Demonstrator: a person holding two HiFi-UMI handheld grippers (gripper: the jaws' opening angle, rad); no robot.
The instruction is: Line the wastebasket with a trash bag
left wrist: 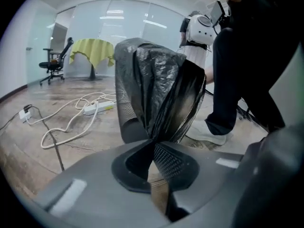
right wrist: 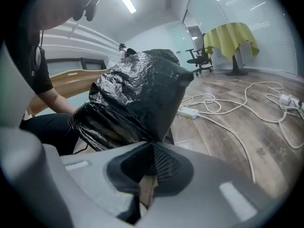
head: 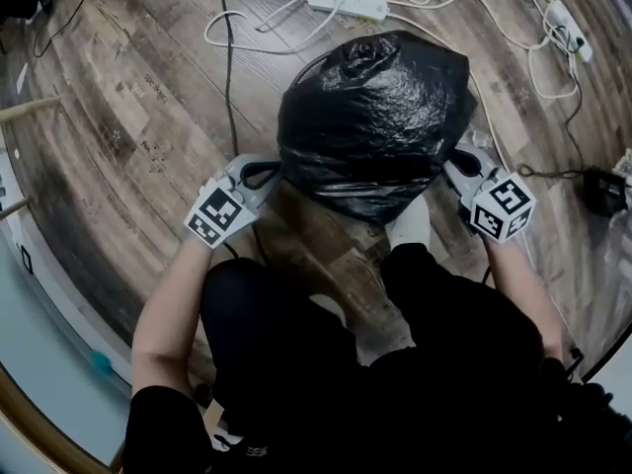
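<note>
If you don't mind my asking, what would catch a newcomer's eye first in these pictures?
A glossy black trash bag dominates the middle of the wooden floor, draped over a mesh wastebasket. The left gripper and right gripper pinch its hem at either side. A white power strip lies beyond it.

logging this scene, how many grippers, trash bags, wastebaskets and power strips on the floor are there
grippers: 2 (left gripper, right gripper, each shut on the bag)
trash bag: 1
wastebasket: 1
power strips: 2
total: 6
</note>
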